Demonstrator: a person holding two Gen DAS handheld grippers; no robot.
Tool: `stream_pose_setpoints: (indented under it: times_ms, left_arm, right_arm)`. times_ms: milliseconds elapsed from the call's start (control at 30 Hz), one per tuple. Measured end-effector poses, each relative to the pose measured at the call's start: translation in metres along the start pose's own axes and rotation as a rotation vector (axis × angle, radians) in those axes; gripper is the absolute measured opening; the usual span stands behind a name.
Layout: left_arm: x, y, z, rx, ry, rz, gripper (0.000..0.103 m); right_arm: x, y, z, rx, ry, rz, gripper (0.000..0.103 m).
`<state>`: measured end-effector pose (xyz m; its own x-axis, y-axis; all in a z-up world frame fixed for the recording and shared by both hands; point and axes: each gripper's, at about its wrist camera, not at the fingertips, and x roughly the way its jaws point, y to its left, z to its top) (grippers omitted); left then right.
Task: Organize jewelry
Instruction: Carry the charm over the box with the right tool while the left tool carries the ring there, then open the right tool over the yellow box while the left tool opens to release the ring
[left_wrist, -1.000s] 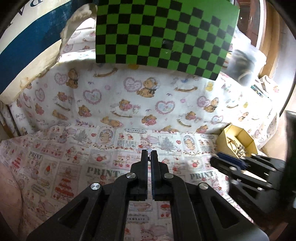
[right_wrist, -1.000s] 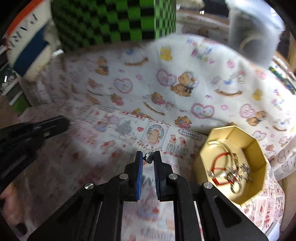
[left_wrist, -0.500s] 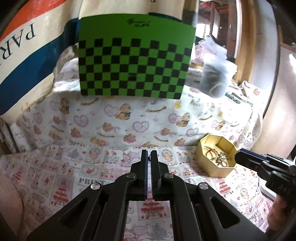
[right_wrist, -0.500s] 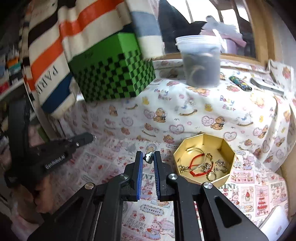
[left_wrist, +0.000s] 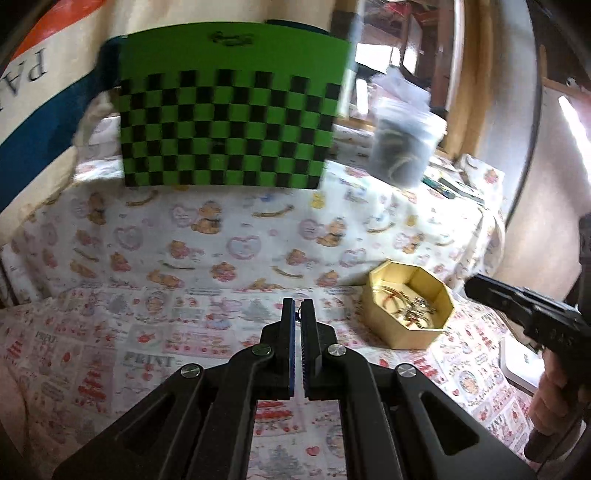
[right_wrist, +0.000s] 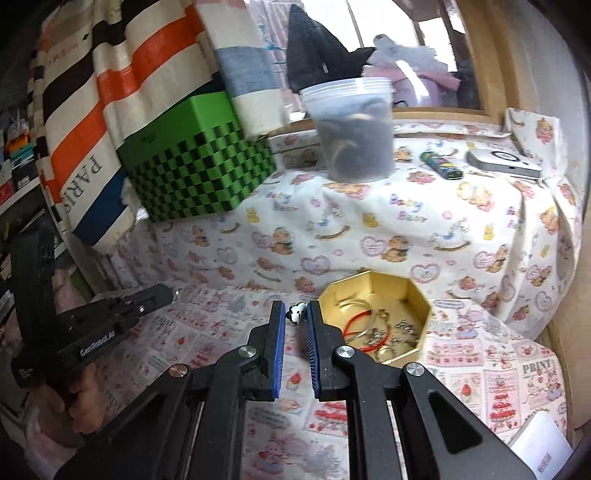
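Note:
A gold octagonal tin (right_wrist: 413, 295) stands on the printed cloth and holds a red cord bracelet (right_wrist: 360, 320) and several metal pieces. It also shows in the left wrist view (left_wrist: 421, 334), to the right of my left gripper. My right gripper (right_wrist: 295, 314) is shut on a small black-and-white charm (right_wrist: 296, 313), held above the cloth just left of the tin. My left gripper (left_wrist: 297, 312) is shut and looks empty, raised over the cloth's middle. Each gripper shows in the other's view: the right gripper (left_wrist: 517, 306), the left gripper (right_wrist: 110, 314).
A green-and-black checkered box (left_wrist: 229, 125) and a clear plastic tub (right_wrist: 354, 129) stand on the raised shelf behind. A striped bag (right_wrist: 92, 122) leans at back left. A lighter (right_wrist: 441, 164) and a white device (right_wrist: 504, 162) lie at back right. A white object (right_wrist: 541, 446) sits by the right edge.
Both grippers have lifted and pulled back from the cloth, so more of the shelf and box shows. The right gripper still holds the charm; the left stays shut.

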<state>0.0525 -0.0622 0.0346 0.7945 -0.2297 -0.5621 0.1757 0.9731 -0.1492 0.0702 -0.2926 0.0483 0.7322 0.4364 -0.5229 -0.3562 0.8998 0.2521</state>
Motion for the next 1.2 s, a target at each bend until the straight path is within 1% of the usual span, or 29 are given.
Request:
stream_pose_setpoints:
  times_ms: [100,167,233,267,333,433,500,567,667,767,900,1000,1100,1200]
  left_arm:
    - [-0.001,-0.012,-0.001,0.014,0.006,-0.041,0.002]
    - [-0.001,-0.022,0.002,0.027,0.004,-0.070,0.002]
    - [0.002,-0.032,0.008,0.029,0.011,-0.090,0.002]
    - [0.006,-0.036,0.013,0.025,0.021,-0.106,0.002]
    - [0.017,-0.046,0.021,0.028,0.048,-0.135,0.002]
    - [0.043,-0.058,0.028,0.053,0.102,-0.074,0.002]
    - [0.057,-0.060,0.028,0.041,0.142,-0.104,0.002]
    - [0.067,-0.063,0.025,0.041,0.169,-0.120,0.002]
    - [0.078,-0.069,0.020,0.058,0.187,-0.102,0.002]
    - [0.084,-0.077,0.018,0.076,0.204,-0.122,0.002]
    - [0.090,-0.087,0.020,0.100,0.217,-0.126,0.002]
    - [0.095,-0.093,0.019,0.107,0.240,-0.134,0.002]
    - [0.100,-0.098,0.018,0.128,0.246,-0.126,0.002]
    - [0.106,-0.099,0.016,0.120,0.269,-0.120,0.002]
  right_arm:
    - [0.001,-0.014,0.001,0.048,0.002,-0.017,0.013]
    - [0.004,-0.019,0.001,0.056,0.003,-0.030,0.013]
    - [0.009,-0.019,-0.001,0.043,-0.005,-0.094,0.013]
    - [0.015,-0.018,-0.003,0.033,0.007,-0.122,0.013]
    - [0.026,-0.016,-0.007,0.007,0.044,-0.149,0.013]
    - [0.033,-0.017,-0.010,0.011,0.067,-0.137,0.013]
    - [0.035,-0.019,-0.011,0.011,0.071,-0.143,0.013]
    - [0.038,-0.023,-0.011,0.022,0.081,-0.146,0.013]
    - [0.042,-0.029,-0.011,0.045,0.099,-0.142,0.013]
    - [0.043,-0.035,-0.011,0.071,0.113,-0.124,0.013]
    - [0.044,-0.044,-0.011,0.118,0.128,-0.087,0.013]
    - [0.045,-0.047,-0.011,0.132,0.133,-0.093,0.013]
    - [0.045,-0.052,-0.010,0.148,0.134,-0.099,0.013]
    - [0.042,-0.057,-0.009,0.173,0.128,-0.098,0.013]
